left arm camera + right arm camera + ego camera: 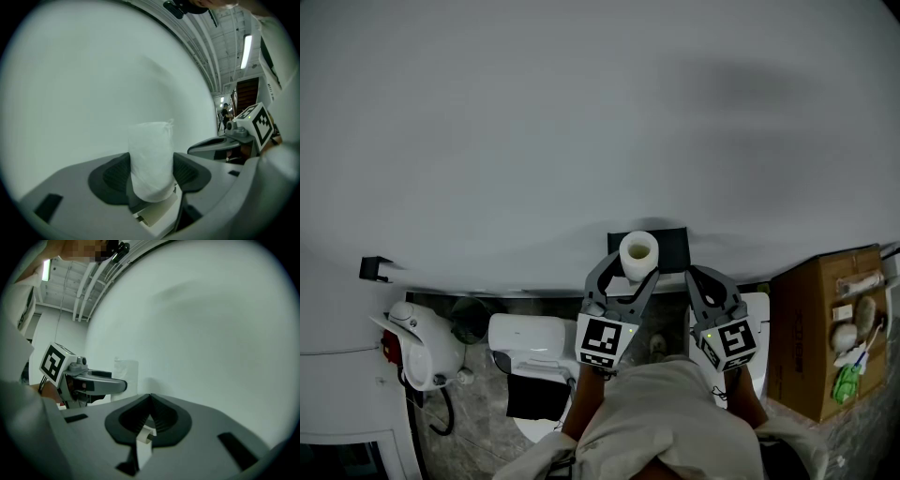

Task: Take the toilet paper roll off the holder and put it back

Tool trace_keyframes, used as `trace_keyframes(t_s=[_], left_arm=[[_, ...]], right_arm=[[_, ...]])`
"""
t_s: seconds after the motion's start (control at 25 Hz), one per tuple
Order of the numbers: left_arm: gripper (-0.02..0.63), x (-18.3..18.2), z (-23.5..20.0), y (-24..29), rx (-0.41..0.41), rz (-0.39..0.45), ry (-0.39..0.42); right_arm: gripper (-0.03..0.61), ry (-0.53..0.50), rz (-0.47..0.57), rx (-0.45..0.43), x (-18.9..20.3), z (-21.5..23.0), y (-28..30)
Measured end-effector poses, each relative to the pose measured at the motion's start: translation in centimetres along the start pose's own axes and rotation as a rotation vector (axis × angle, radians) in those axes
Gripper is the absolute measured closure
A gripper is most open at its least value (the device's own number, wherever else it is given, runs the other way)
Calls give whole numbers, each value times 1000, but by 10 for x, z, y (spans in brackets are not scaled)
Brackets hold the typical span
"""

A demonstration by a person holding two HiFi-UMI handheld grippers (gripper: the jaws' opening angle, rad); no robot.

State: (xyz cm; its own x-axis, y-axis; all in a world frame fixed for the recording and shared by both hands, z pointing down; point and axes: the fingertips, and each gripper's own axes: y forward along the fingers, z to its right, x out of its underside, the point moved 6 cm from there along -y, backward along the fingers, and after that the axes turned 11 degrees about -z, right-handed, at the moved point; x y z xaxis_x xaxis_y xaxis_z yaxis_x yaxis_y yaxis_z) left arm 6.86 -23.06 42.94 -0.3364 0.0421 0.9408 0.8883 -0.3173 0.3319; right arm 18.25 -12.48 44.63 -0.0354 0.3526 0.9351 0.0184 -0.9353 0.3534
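Left gripper: jaws are gripping the toilet paper roll, seemingly just off the far-wall holder, likely awaiting re-seating, while right gripper jaws are idling closed, empty.

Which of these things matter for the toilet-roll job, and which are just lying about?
In the job: toilet paper roll, black holder, left gripper clamped on the roll.
Just lying about: toilet, cardboard box, black wall bracket; right gripper shut on nothing.

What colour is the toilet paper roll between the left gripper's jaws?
The toilet paper roll is plain white. It shows best in the left gripper view.
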Motion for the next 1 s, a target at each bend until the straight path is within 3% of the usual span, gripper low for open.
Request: trace_keyframes(t_s=[1.0], left_arm=[[331,9,6,-50,69,58,22]], right_arm=[[581,3,-5,91,7,-43,-32]])
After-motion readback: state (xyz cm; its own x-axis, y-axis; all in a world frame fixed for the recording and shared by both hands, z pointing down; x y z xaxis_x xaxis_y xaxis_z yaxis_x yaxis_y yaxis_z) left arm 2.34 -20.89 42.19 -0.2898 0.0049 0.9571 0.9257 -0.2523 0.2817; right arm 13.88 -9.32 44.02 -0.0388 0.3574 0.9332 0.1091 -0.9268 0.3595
